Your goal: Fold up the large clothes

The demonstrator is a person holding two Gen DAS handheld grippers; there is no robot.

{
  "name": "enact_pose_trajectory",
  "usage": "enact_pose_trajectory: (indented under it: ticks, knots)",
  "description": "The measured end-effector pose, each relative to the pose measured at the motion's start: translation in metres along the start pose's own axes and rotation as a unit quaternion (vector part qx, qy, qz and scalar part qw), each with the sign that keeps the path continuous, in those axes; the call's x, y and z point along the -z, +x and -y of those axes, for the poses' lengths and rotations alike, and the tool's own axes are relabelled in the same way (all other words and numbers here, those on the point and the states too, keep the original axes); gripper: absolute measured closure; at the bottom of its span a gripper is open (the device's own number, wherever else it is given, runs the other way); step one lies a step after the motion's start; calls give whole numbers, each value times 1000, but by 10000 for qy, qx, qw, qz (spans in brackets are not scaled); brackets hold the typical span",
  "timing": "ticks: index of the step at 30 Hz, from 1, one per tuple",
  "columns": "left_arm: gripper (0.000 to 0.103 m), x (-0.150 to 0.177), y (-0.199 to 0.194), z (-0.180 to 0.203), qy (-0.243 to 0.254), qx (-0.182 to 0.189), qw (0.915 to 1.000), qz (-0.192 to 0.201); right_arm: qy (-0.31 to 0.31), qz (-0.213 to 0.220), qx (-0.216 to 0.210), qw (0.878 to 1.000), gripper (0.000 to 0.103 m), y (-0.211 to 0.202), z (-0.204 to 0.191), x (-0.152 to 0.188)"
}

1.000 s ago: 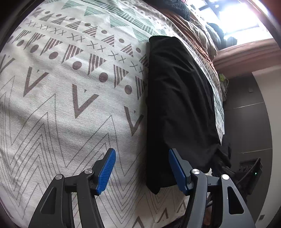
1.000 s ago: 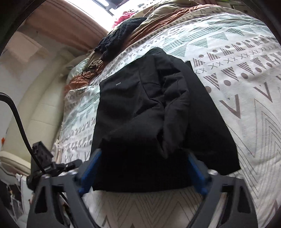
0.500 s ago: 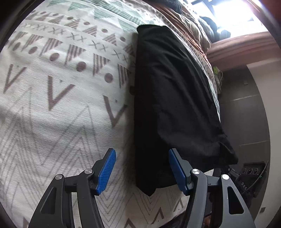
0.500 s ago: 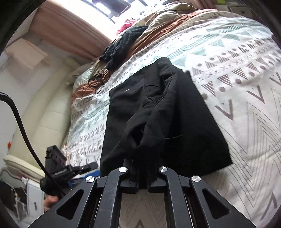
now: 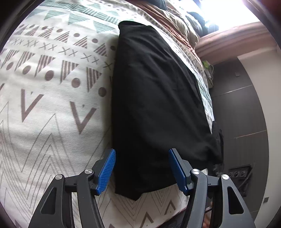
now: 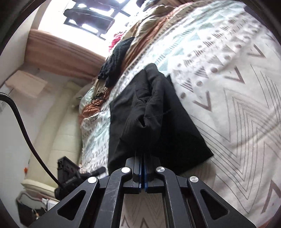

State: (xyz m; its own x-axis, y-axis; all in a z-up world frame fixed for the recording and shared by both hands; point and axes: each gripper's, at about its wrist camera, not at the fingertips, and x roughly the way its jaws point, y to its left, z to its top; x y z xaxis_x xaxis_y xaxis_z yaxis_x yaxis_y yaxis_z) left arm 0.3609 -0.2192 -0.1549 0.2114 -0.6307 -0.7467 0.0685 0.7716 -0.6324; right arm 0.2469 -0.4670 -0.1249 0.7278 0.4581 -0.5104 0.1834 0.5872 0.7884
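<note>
A bed [image 5: 52, 98] with a patterned cover of zigzags, triangles and dots is filling most of both views. A rumpled brown and tan blanket [image 6: 140, 36] is lying across its far end, below a bright window [image 6: 91, 15].

A black garment [image 5: 154, 105] is lying along the bed near one side edge, partly folded into a long strip, with its near end close to the foot of the bed. In the right wrist view the same garment [image 6: 175, 126] is lying flat on the cover at its right side, while a bunched fold of it is being lifted off the rest toward the camera. A dark knitted piece [image 6: 114, 59] is resting on the blanket, well apart from the garment.

The right tool [image 6: 142, 168] is pinching that lifted fold; its jaws have just been closing, and the blue pads are now pressed together on the cloth.

The left tool [image 5: 142, 168] is standing wide over the near end of the garment, one blue pad [image 5: 107, 171] just beside the cloth's left edge, the other over the black fabric, neither one pressing on it.
</note>
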Motion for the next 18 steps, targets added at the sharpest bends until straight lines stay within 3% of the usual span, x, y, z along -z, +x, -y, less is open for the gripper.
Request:
enact_pose_trajectory:
  ticks: [3, 6, 7, 10, 11, 15, 18]
  knots:
    - [39, -1, 13, 0, -13, -228, 9996, -148, 307, -205, 265, 9990, 101, 12, 22, 11]
    - [39, 0, 19, -3, -6, -329, 9993, -175, 541, -416, 683, 9953, 90, 19, 37, 15]
    - [39, 1, 20, -3, 9, -336, 9993, -178, 475, -422, 857, 9943, 83, 17, 36, 14]
    - [39, -1, 23, -3, -32, -320, 9992, -221, 206, -247, 663, 9973, 41, 5, 24, 8]
    - [39, 1, 25, 0, -41, -324, 9992, -221, 117, -158, 612, 9979, 34, 0, 20, 6]
    - [39, 1, 28, 4, 2, -385, 9991, -199, -275, -42, 362, 9990, 34, -7, 1, -5]
    - [39, 2, 30, 9, 35, -413, 9989, -201, -307, 127, 527, 9981, 39, -4, -2, -13]
